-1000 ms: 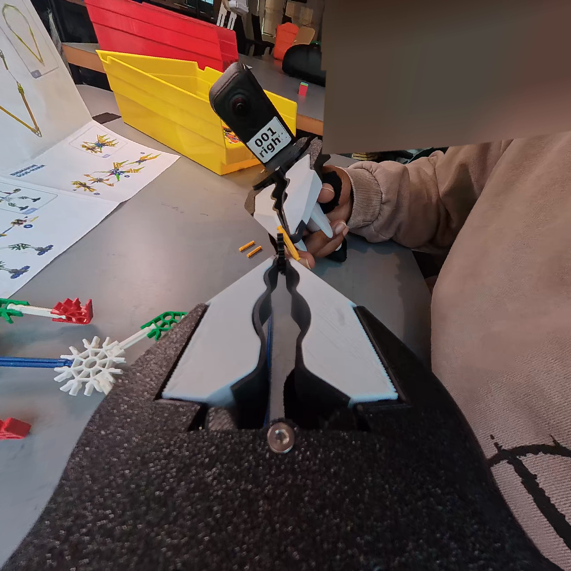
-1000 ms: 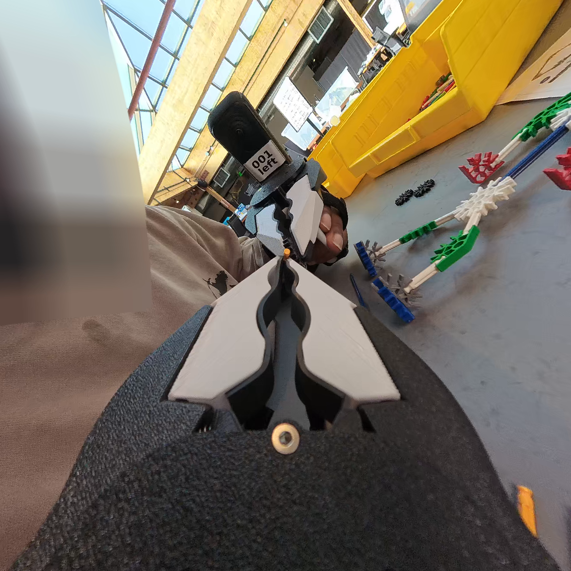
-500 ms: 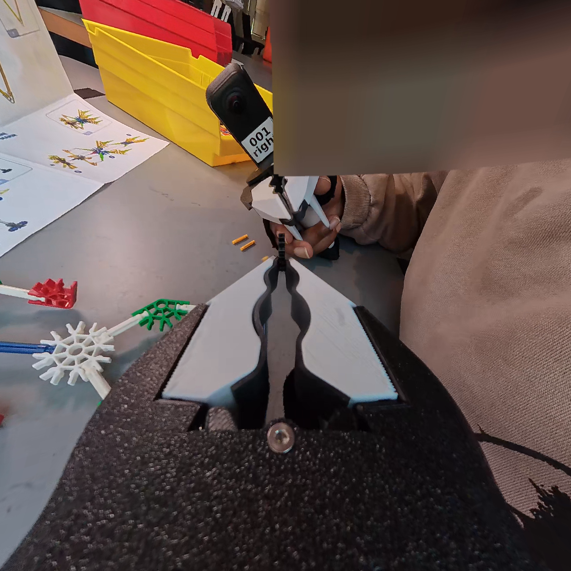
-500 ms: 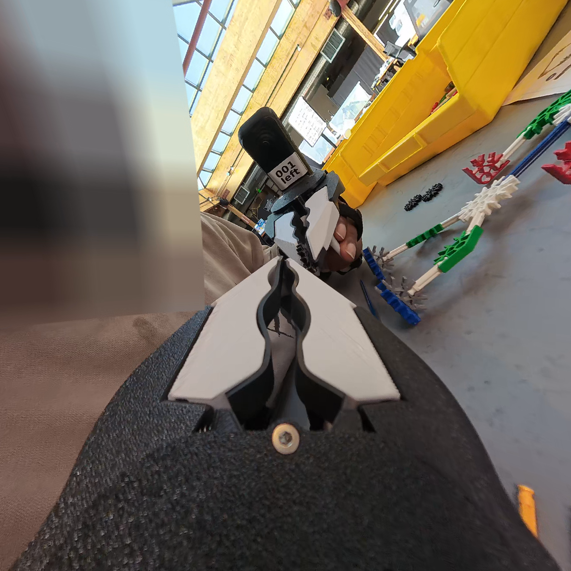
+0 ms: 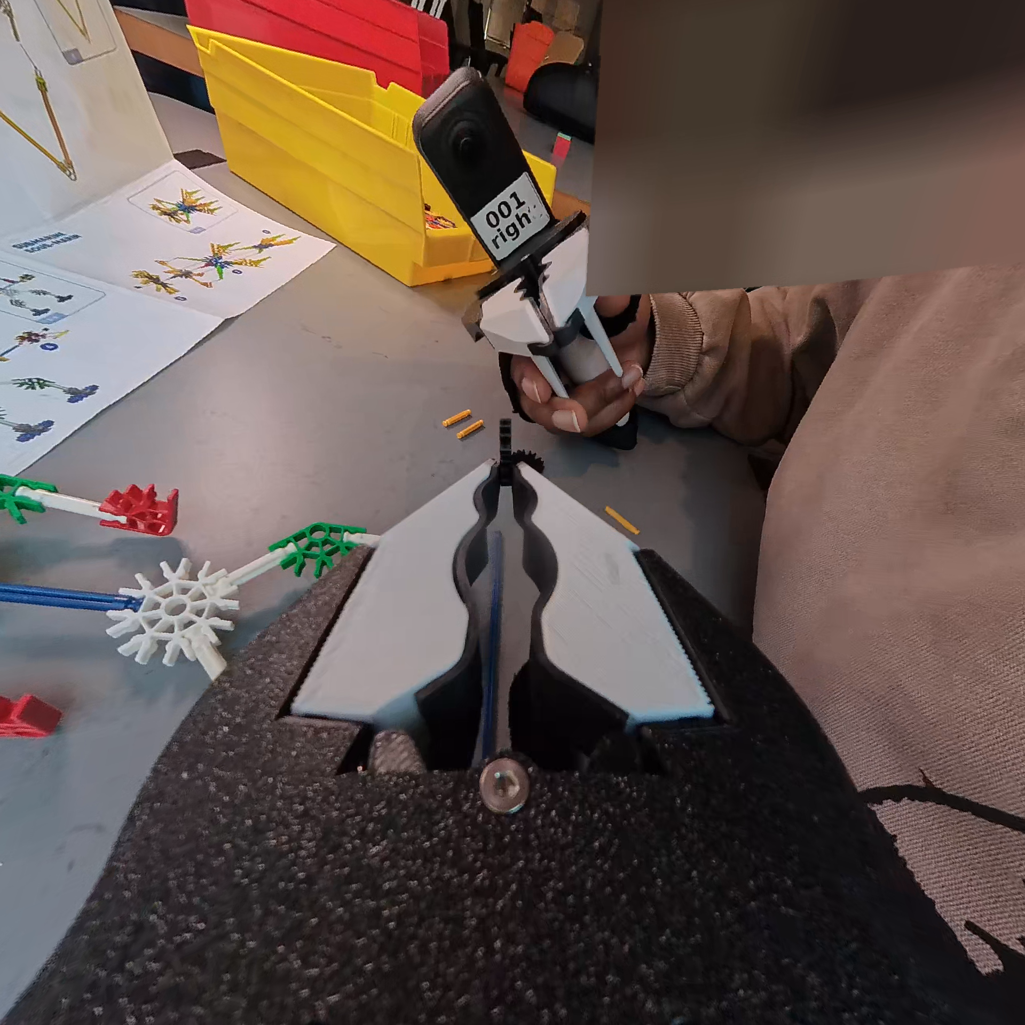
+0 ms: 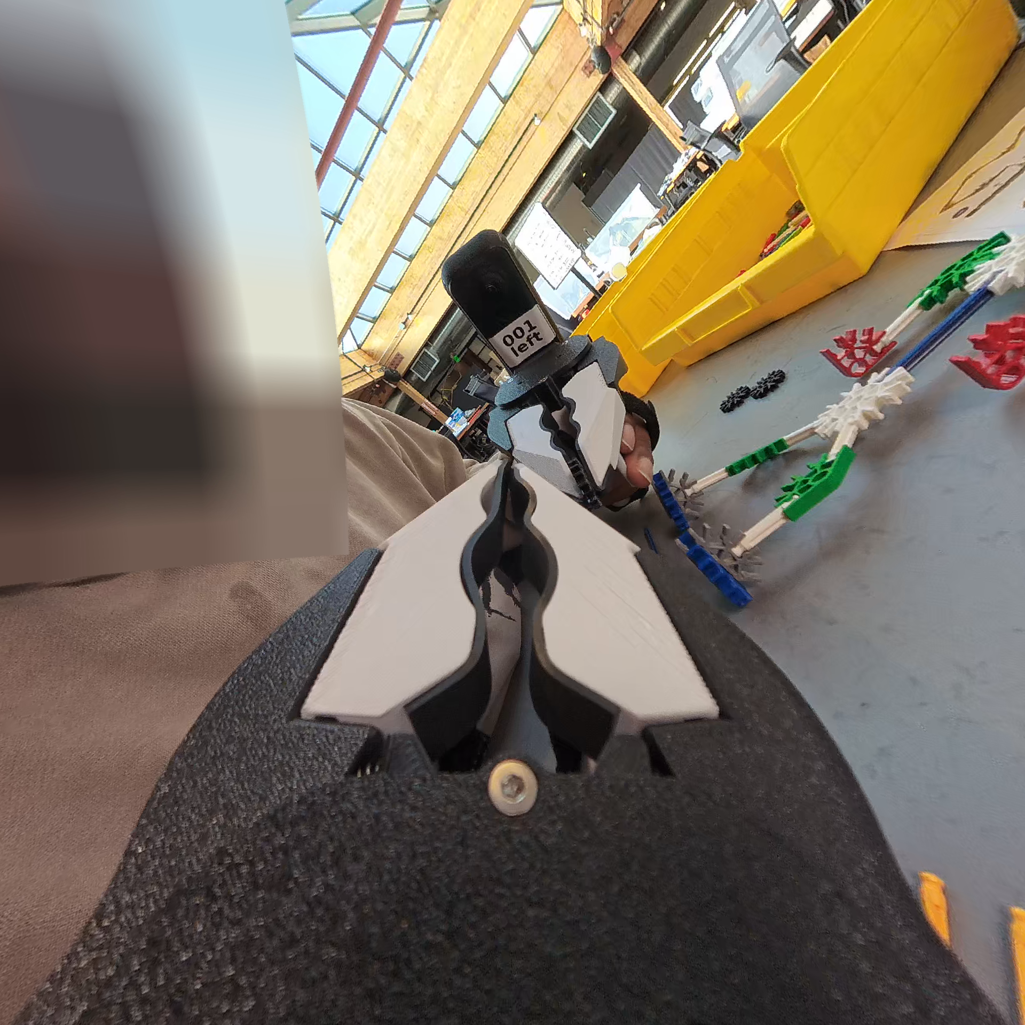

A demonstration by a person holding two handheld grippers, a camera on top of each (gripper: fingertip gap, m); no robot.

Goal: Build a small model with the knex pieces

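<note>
Left gripper fingers clenched on upright black connector, right gripper fingers closed, empty

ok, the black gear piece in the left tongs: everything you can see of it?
The black gear piece is small, toothed, plastic-looking and matte. It stands upright, edge-on to the left wrist camera, pinched at the very tips of the left tongs, which are shut on it. A second toothed black edge shows just right of it, behind the tip. Only the tongs touch it; it is held above the grey table.
</note>
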